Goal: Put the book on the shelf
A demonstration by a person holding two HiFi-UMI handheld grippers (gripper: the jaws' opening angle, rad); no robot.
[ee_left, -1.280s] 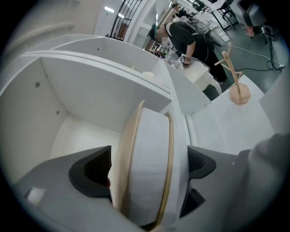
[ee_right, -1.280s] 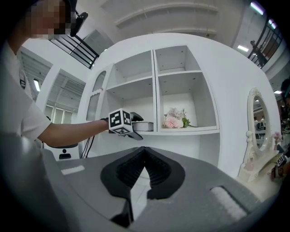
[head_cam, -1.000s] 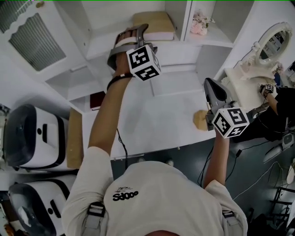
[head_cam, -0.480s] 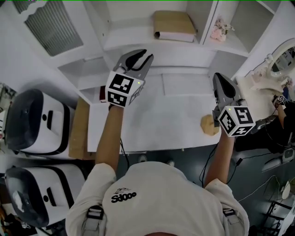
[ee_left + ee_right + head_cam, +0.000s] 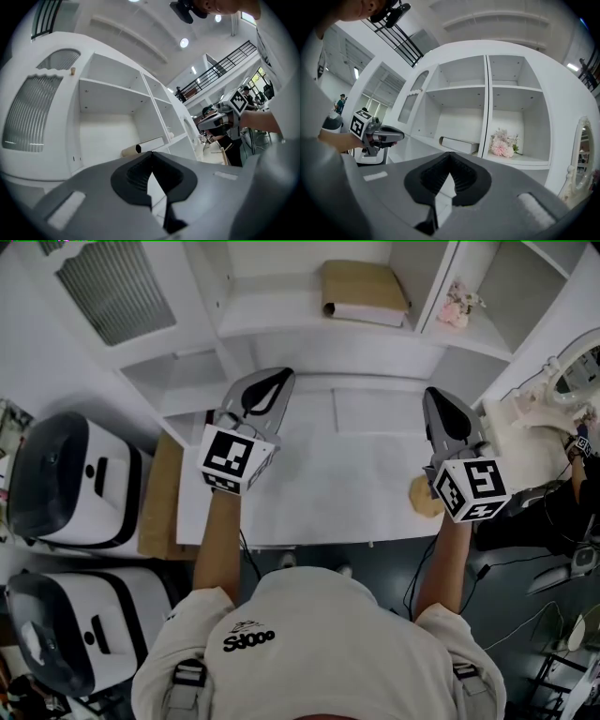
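The tan-covered book (image 5: pixel 366 292) lies flat in the shelf's left compartment, spine to the front, and nothing holds it. It also shows as a pale block in the left gripper view (image 5: pixel 145 146) and the right gripper view (image 5: pixel 459 145). My left gripper (image 5: pixel 272 381) hovers over the white desk below that compartment, well short of the book; its jaws are shut and empty (image 5: pixel 151 154). My right gripper (image 5: pixel 434 399) hangs over the desk's right part, level with the left, and its jaws are also shut with nothing between them (image 5: pixel 450 154).
Pink flowers (image 5: pixel 457 307) stand in the compartment right of the book. A tan round thing (image 5: pixel 424 495) lies on the desk under my right hand. Two white appliances (image 5: pixel 66 479) and a wooden board (image 5: pixel 159 498) are at the left. An ornate mirror (image 5: pixel 572 381) is at the right.
My left gripper has drawn back from the book's compartment to above the desk, and its jaws have gone from open to shut. The book stays on the shelf. The right gripper barely moved.
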